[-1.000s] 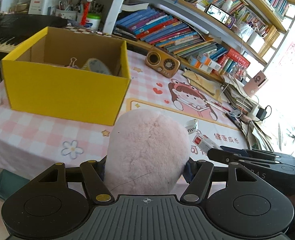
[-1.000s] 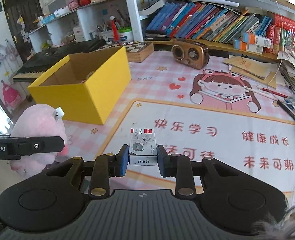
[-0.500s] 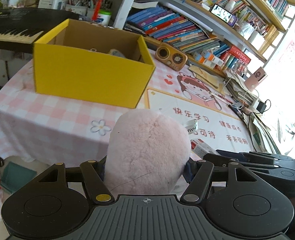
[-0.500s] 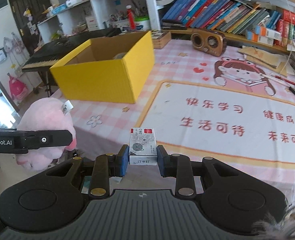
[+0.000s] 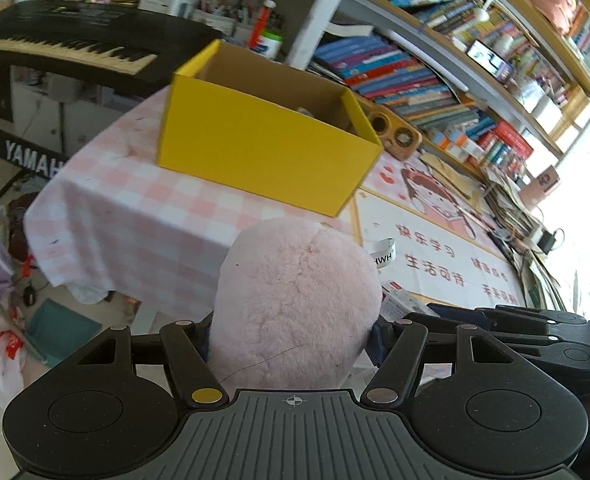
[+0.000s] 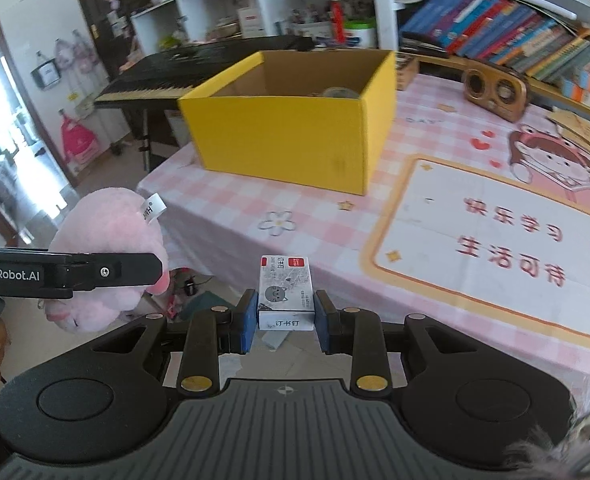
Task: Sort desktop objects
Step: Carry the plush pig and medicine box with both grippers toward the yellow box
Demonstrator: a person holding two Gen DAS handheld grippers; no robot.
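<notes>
My left fingers (image 5: 291, 332) are clamped on the pink plush toy (image 5: 295, 300); my right fingers (image 6: 286, 312) pinch a small box of staples (image 6: 283, 292), its long axis pointing ahead. Both loads hang off the near edge of the worktop (image 6: 295, 208). The yellow cardboard box (image 6: 295, 128) lies ahead and higher, open side up, so I judge both must travel forward and over its near wall.
</notes>
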